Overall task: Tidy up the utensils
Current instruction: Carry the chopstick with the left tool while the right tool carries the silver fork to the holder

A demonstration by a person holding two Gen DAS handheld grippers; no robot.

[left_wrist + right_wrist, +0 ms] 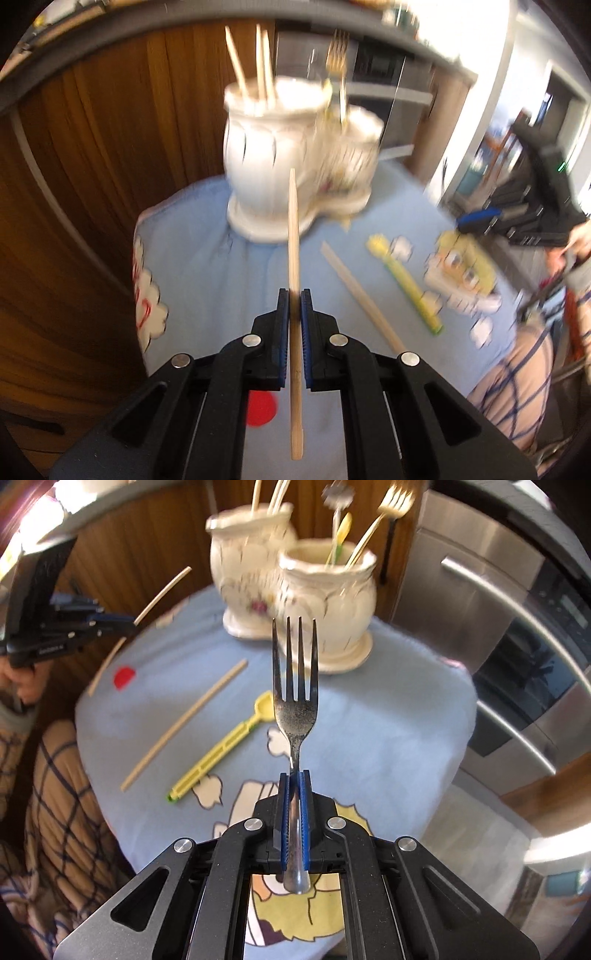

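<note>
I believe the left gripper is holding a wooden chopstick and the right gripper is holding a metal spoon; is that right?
Not quite: the right gripper holds a metal fork, its four tines plain in the right wrist view. The left gripper does hold a wooden chopstick.

A light-blue cartoon-print cloth [388,716] covers the table, beside wooden panelling [92,166] and a steel appliance [517,627].

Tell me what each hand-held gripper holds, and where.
Left hand-held gripper: wooden chopstick, clamped partway along its length. Right hand-held gripper: metal fork, clamped by its handle, tines forward.
</note>
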